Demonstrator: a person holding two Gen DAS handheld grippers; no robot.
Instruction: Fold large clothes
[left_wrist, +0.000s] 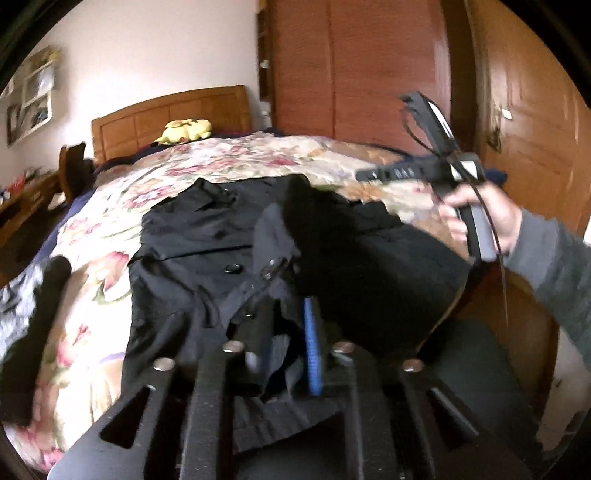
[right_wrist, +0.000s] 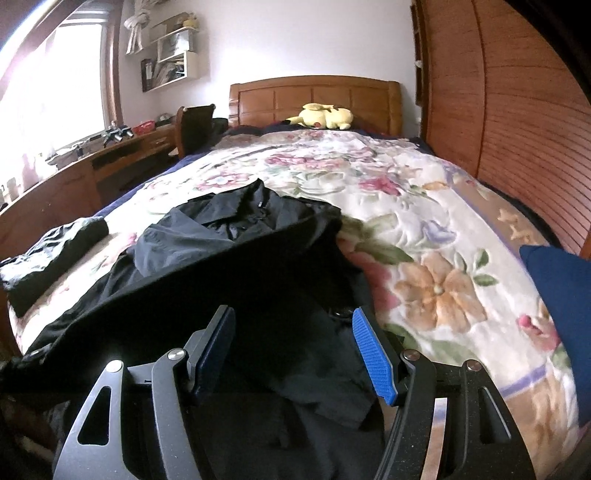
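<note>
A large black buttoned coat (left_wrist: 207, 258) lies spread on the floral bedspread (left_wrist: 229, 155), collar toward the headboard. My left gripper (left_wrist: 288, 332) is shut on a bunch of the coat's fabric near its front button edge. In the right wrist view the coat (right_wrist: 236, 236) lies partly folded over itself, and my right gripper (right_wrist: 293, 332) is open and empty just above its lower part, blue pads apart. In the left wrist view the right gripper (left_wrist: 384, 140) is held up in a hand over the bed's right side.
A folded dark garment (right_wrist: 48, 258) lies at the bed's left edge. A yellow plush toy (right_wrist: 325, 116) sits by the wooden headboard (right_wrist: 314, 96). A wooden wardrobe (right_wrist: 517, 129) stands at the right, a desk (right_wrist: 110, 158) and chair at the left. A blue pillow (right_wrist: 561, 314) is at the right.
</note>
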